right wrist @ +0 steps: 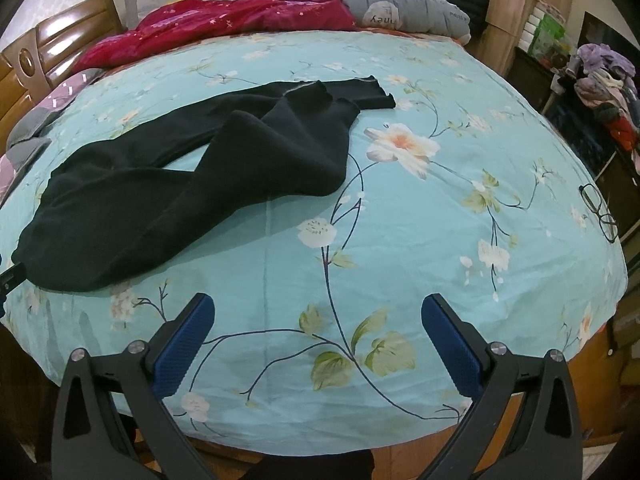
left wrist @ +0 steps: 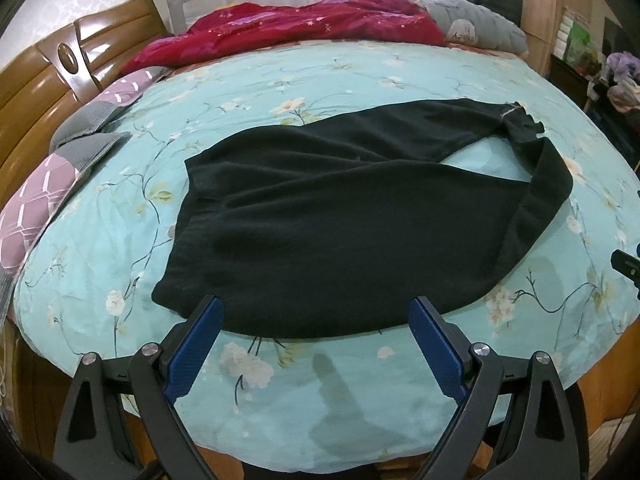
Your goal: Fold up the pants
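Black pants [left wrist: 320,216] lie spread on the teal floral bedspread [left wrist: 280,80], waist end near me, legs running back to the right with the cuffs overlapping. In the right wrist view the pants [right wrist: 160,184] lie at the left, cuffs toward the middle back. My left gripper [left wrist: 316,308] is open and empty, its fingers just at the pants' near edge. My right gripper [right wrist: 318,304] is open and empty over bare bedspread [right wrist: 440,220], to the right of the pants.
A red quilt [left wrist: 300,24] and a grey pillow [left wrist: 472,20] lie at the back. Pink and grey pillows [left wrist: 48,184] and a wooden headboard [left wrist: 48,80] are at the left. Eyeglasses [right wrist: 600,212] lie near the bed's right edge. Clothes pile [right wrist: 604,80] stands beyond.
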A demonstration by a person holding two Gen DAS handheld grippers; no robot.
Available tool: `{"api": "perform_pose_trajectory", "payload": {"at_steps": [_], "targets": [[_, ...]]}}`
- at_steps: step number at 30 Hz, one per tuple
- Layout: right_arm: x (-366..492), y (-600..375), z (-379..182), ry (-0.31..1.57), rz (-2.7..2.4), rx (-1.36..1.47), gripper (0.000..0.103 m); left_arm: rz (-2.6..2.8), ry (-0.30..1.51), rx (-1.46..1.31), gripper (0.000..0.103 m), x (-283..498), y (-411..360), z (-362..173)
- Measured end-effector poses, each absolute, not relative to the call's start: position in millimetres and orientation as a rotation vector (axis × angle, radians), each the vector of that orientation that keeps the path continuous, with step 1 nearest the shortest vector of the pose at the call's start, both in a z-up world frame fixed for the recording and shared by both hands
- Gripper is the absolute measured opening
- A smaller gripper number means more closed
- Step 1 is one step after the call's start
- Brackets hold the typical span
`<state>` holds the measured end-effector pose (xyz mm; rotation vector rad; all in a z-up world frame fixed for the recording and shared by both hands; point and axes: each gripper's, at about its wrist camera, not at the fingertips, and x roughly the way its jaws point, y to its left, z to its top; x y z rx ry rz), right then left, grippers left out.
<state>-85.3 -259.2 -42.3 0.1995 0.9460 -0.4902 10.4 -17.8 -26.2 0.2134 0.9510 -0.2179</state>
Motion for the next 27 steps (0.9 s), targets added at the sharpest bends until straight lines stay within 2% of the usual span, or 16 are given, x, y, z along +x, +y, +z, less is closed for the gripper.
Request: {"api": "perform_pose_trajectory", "payload": {"at_steps": [10, 17, 22, 27], "targets": [[-83.8, -269.2, -45.1, 0.945, -0.503, 0.231, 0.103, -0.214, 0.976, 0.192, 0.094, 20.2, -18.0, -30.2], [-67.8, -296.7, -41.9, 0.955, -0.49, 0.312, 0.103, -0.158, 1.093, 0.04, 0.094, 54.5, 16.7, -29.9], [-21.7, -325.1, -24.5, 0.953, -0.488, 0.335, 0.103, -0.035, 1.184, -0.204, 0.094, 80.8, 78.4, -33.9], [50.9, -332.4, -24.2, 0.997, -0.453, 0.327, 0.103, -0.023, 1.3, -0.507, 0.094, 79.7, 112.8, -65.0]]}}
